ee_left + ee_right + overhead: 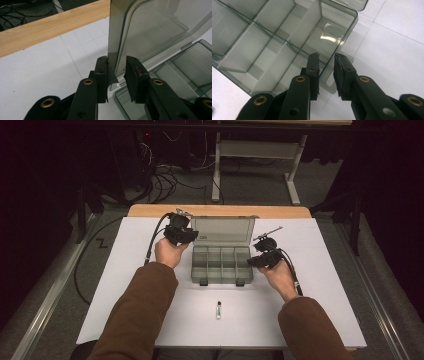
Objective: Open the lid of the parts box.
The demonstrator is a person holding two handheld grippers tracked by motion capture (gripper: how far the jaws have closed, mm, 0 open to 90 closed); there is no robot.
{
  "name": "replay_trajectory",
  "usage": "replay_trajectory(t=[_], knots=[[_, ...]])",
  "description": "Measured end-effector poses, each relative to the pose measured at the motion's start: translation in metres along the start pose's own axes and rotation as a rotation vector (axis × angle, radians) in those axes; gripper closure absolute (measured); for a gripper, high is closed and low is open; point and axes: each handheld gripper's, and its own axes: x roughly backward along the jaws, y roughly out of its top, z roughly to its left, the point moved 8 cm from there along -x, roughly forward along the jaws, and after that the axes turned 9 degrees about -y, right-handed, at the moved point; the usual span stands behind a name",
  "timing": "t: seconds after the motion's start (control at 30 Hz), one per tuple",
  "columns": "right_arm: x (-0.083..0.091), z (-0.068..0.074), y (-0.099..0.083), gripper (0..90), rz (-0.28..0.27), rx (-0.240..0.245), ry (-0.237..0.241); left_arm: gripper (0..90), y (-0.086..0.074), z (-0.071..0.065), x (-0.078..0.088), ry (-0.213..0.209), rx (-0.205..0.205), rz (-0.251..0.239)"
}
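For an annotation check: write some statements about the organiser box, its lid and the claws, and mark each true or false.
1. The organiser box has its lid raised. True.
2. The left claw straddles the lid's edge. True.
3. The box compartments hold screws. False: they look empty.
4. The small tube lies inside the box. False: it lies on the white table, nearer the person.
5. The right claw straddles the box's side wall. True.

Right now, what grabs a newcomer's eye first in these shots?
The clear compartment box at the middle of the white table, its lid standing open. The left gripper has its jaws around the lid's edge; the right gripper straddles the box's side wall. A small tube lies nearer the person.
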Motion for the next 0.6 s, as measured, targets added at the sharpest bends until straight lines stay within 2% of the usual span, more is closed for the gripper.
replay_trajectory(t=[0.43,0.6], knots=[[0.000,0.000,0.000,75.9,0.002,0.002,-0.002,72.3,-0.001,0.005,-0.010,0.023,0.009,0.024],[0.000,0.001,0.000,75.9,0.000,0.000,-0.007,73.0,-0.005,0.007,-0.015,0.028,0.018,0.053]])
